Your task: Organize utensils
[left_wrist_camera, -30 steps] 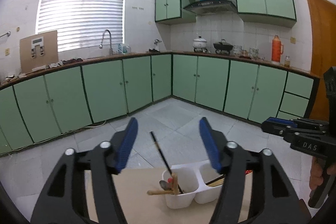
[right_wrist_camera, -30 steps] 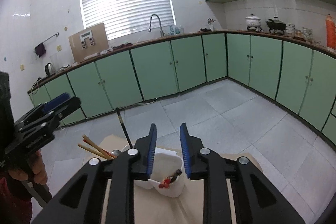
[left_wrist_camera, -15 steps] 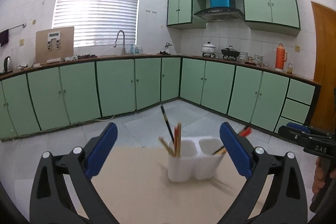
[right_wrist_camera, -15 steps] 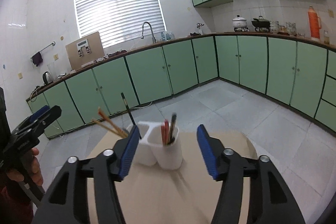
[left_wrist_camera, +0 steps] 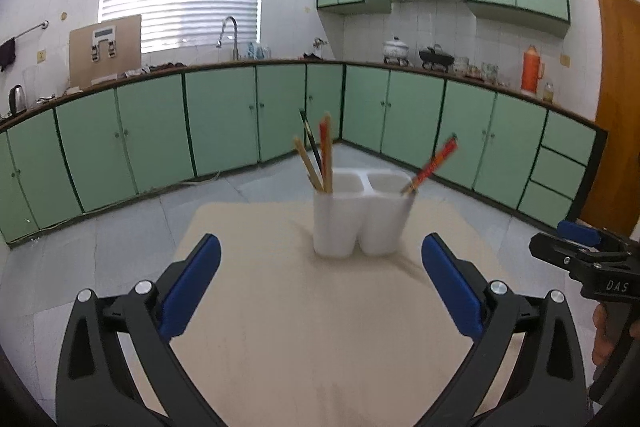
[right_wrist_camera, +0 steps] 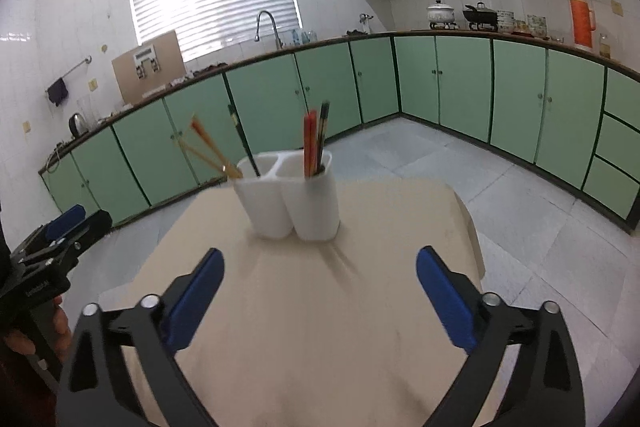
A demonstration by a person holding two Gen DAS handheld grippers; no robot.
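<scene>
Left gripper [left_wrist_camera: 320, 259] wide open with nothing between the blue pads [left_wrist_camera: 192, 281], held above the near part of the beige table [left_wrist_camera: 320, 327]; right gripper [right_wrist_camera: 318, 277] open just as wide and empty, also over the table; each seen at the edge of the other's view, well apart. White two-compartment holder [left_wrist_camera: 360, 219] upright near the far edge of the table, ahead of both grippers and touching neither. In the left wrist view: wooden chopsticks [left_wrist_camera: 310, 165], a red-tipped stick and a thin dark stick in the left compartment; a red chopstick pair [left_wrist_camera: 434, 161] leaning to the right in the right compartment. Behind, green cabinets [left_wrist_camera: 220, 119] along the walls and a grey tiled floor [right_wrist_camera: 520, 211].
</scene>
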